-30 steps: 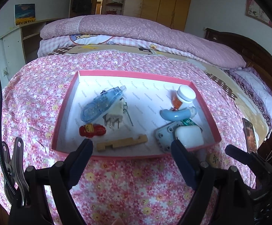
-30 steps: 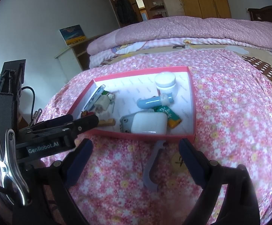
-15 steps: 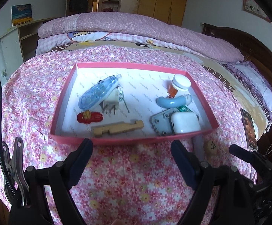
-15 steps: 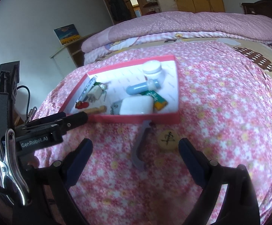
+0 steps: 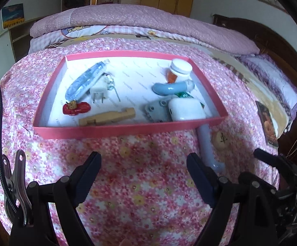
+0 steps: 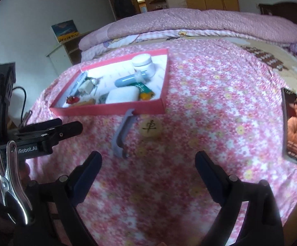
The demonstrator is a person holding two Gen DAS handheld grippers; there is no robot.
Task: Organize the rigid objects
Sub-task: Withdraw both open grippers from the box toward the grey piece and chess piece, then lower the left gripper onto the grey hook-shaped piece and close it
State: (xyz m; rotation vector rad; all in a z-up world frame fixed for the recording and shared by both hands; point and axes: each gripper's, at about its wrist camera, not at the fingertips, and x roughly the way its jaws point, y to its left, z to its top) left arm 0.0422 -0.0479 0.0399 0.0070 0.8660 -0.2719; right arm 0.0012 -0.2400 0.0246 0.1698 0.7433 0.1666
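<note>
A: Low in both frames, what do the jaws show?

B: The left gripper (image 5: 143, 164) and right gripper (image 6: 148, 164) both stand wide with nothing between them, over the flowered bedspread (image 5: 138, 184).

A: What's changed?

B: Both views have pulled back from a second ago. The tray (image 5: 128, 131) sat right at the fingertips; now it's mid-frame, and cloth fills the foreground. The hook (image 6: 121, 137) and disc (image 6: 150, 128) have come into reach, so I'd judge they go in next.

A: Describe those two.

B: The hook is a grey-blue plastic strip, curved at its near end, its far end touching the tray wall. The disc is round pale wood with a dark mark, just right of it.

A: And beyond?

B: The pink-walled, white-floored tray holds a wooden block (image 5: 107, 119), a white case (image 5: 186, 109) and a white-capped jar (image 5: 179, 69). A dark booklet (image 6: 296, 125) lies at the right edge.
</note>
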